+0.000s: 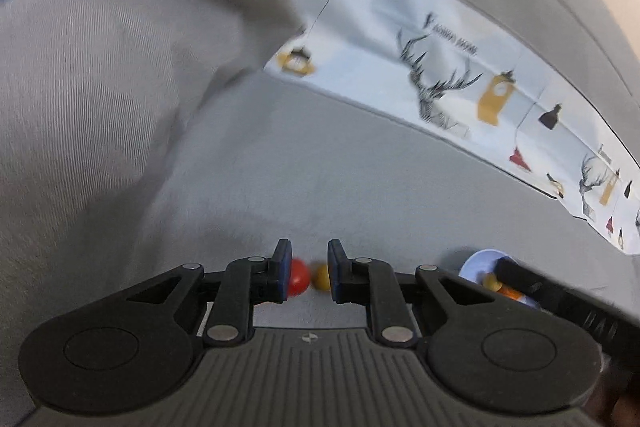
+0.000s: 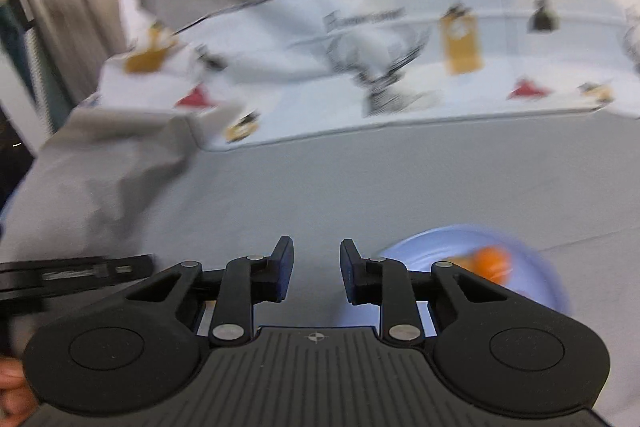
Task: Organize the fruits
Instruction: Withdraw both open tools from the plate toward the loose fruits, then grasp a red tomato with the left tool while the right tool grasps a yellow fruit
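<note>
In the left wrist view my left gripper (image 1: 308, 273) is open and empty above the grey bed sheet. A red fruit (image 1: 299, 277) and a small yellow fruit (image 1: 321, 277) lie on the sheet beyond its fingertips. A light blue plate (image 1: 478, 263) with a yellow fruit (image 1: 491, 282) and an orange fruit (image 1: 511, 293) sits to the right, partly hidden by the other gripper's black body. In the right wrist view my right gripper (image 2: 316, 273) is open and empty. The blue plate (image 2: 432, 247) with an orange fruit (image 2: 492, 261) lies just right of it, blurred.
A white patterned blanket strip (image 1: 460, 79) with deer and lantern prints crosses the bed behind; it also shows in the right wrist view (image 2: 380, 67). A rumpled grey pillow or duvet (image 1: 100, 87) rises at the left. The left gripper's black body (image 2: 72, 275) shows at left.
</note>
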Motion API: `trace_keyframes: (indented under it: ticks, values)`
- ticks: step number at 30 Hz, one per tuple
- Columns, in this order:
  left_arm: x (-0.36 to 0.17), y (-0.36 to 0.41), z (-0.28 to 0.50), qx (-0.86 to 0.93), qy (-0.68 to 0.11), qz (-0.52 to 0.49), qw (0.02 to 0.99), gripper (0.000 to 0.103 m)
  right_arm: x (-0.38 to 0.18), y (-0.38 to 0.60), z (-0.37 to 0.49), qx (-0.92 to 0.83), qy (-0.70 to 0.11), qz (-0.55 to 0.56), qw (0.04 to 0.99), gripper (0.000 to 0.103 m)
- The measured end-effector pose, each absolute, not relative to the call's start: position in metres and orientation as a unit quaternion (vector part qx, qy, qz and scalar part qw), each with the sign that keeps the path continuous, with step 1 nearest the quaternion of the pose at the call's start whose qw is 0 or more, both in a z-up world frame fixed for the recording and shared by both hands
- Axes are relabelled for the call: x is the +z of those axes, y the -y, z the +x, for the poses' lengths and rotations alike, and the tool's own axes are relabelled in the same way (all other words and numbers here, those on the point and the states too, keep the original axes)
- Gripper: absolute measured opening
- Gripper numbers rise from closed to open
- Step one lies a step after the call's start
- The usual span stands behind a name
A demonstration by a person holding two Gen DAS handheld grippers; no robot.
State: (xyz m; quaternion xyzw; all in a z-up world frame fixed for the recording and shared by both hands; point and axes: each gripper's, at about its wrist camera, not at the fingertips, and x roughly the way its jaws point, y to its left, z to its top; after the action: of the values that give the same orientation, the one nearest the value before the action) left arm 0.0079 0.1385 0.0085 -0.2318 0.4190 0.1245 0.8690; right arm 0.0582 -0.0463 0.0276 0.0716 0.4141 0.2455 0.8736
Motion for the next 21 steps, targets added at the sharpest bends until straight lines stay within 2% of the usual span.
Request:
trace_keyframes:
  ticks: [7, 19, 21]
  values:
    - [-0.001, -0.159, 0.008, 0.147, -0.424, -0.266, 0.853, 0.022, 0.002, -0.001, 0.078, 0.261, -0.485, 0.096, 0.829, 0.028]
    - [-0.009, -0.178, 0.009, 0.147, -0.426, -0.303, 0.84, 0.025, -0.033, -0.054, 0.096, 0.265, -0.512, 0.032, 0.817, 0.028]
    - [-0.012, -0.177, 0.011, 0.141, -0.432, -0.307, 0.836, 0.025, -0.034, -0.057, 0.096, 0.267, -0.511, 0.025, 0.817, 0.031]
